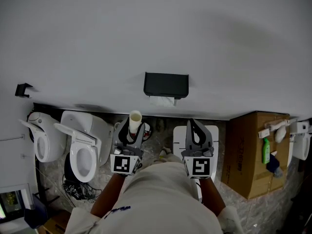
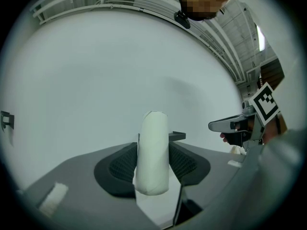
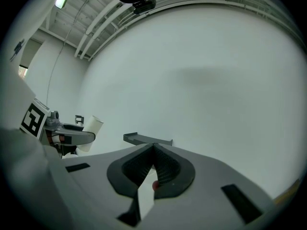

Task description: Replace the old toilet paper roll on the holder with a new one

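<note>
The head view looks from above the person, forward and steeply down, onto the white wall [image 1: 156, 33], the black holder [image 1: 165, 84], and the left gripper [image 1: 134, 128] and right gripper [image 1: 194, 124] from behind. Each gripper view sits close behind its own jaws and faces level at the wall – the left one catches the right gripper at its right edge, the right one the left gripper at its left edge. All three views share the wall, the holder and the cardboard tube [image 1: 135, 117].

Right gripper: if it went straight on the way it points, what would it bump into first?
Probably the black paper holder on the white wall, just beyond the right gripper; depth is unclear, so it might hit bare wall instead.
</note>
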`<action>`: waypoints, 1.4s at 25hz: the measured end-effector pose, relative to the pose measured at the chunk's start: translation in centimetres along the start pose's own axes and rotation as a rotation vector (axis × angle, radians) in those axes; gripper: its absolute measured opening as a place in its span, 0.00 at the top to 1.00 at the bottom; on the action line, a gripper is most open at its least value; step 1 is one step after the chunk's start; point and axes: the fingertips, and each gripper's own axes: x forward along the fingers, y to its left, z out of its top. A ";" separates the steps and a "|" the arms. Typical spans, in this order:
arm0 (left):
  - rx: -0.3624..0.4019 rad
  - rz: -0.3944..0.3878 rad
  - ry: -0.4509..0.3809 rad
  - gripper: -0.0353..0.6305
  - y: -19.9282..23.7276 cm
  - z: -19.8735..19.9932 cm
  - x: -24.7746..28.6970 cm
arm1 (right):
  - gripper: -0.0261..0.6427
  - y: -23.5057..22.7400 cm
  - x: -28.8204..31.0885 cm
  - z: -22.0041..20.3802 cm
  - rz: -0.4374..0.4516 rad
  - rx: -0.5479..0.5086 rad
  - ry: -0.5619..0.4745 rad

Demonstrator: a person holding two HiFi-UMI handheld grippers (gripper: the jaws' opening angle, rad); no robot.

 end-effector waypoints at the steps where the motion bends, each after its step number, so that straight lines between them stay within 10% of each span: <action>1: 0.000 0.000 -0.001 0.65 0.0 0.0 0.0 | 0.96 0.0 0.0 -0.1 0.001 0.001 0.001; 35: -0.013 0.011 -0.002 0.65 0.7 -0.6 -0.6 | 0.96 0.6 0.1 -0.4 0.000 -0.020 0.027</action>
